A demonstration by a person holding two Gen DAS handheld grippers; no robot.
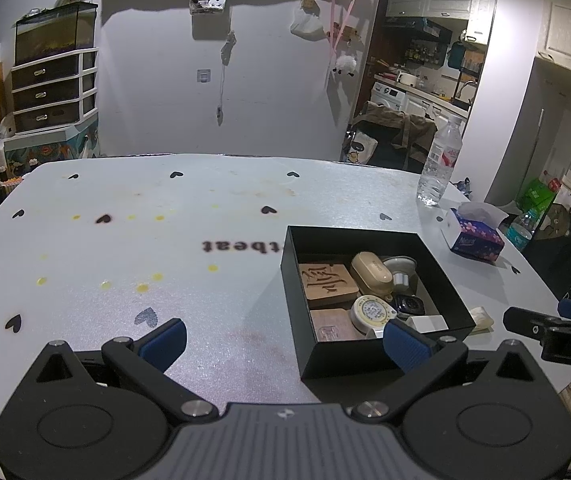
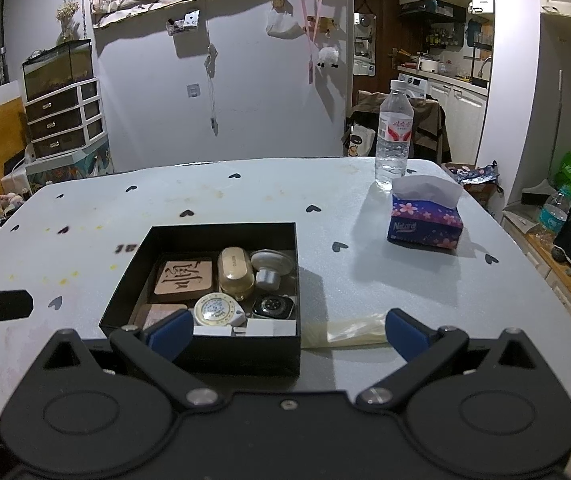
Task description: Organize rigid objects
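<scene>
A black open box (image 1: 381,360) (image 2: 125,280) sits on the grey table. It holds a carved wooden block (image 1: 327,285) (image 2: 183,277), a tan case (image 1: 371,273) (image 2: 235,270), a round tape measure (image 1: 371,312) (image 2: 214,311), a smartwatch (image 2: 273,307), a white knob (image 2: 271,266) and other small items. My left gripper (image 1: 285,344) is open and empty, just in front of the box's near left corner. My right gripper (image 2: 285,334) is open and empty, its jaws either side of the box's near right corner.
A water bottle (image 2: 394,136) (image 1: 439,160) and a purple tissue box (image 2: 425,220) (image 1: 473,236) stand at the table's far right. A crumpled clear bag (image 2: 349,334) lies right of the box. Table edges are near on the right.
</scene>
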